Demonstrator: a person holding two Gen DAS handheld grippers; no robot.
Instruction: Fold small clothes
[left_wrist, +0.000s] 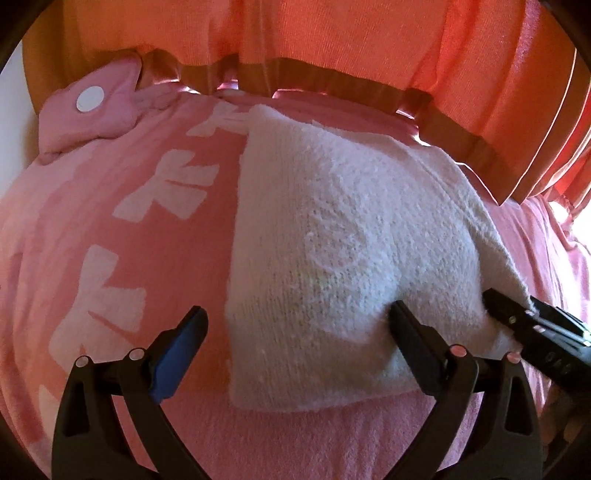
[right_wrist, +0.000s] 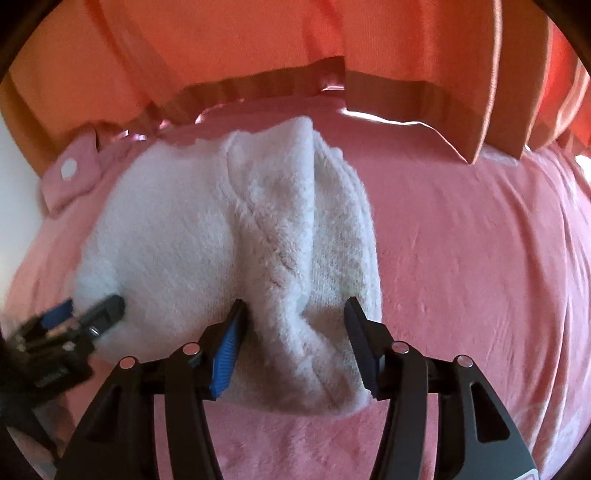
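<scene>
A white fuzzy knit garment (left_wrist: 332, 236) lies folded on a pink bed cover (left_wrist: 110, 221); it also shows in the right wrist view (right_wrist: 207, 229). My left gripper (left_wrist: 299, 328) is open, its jaws wide apart over the garment's near left edge, one finger on the cover and one on the cloth. My right gripper (right_wrist: 295, 321) is open, its jaws straddling a bunched ridge at the garment's near right end. The right gripper's tip (left_wrist: 506, 314) shows at the garment's right edge in the left wrist view.
The pink cover has white bow prints (left_wrist: 177, 177) on the left. A pink soft toy with a white dot (left_wrist: 92, 99) lies at the far left. Orange curtains (left_wrist: 369, 33) hang along the far edge. Bare pink cover (right_wrist: 480, 240) lies to the right.
</scene>
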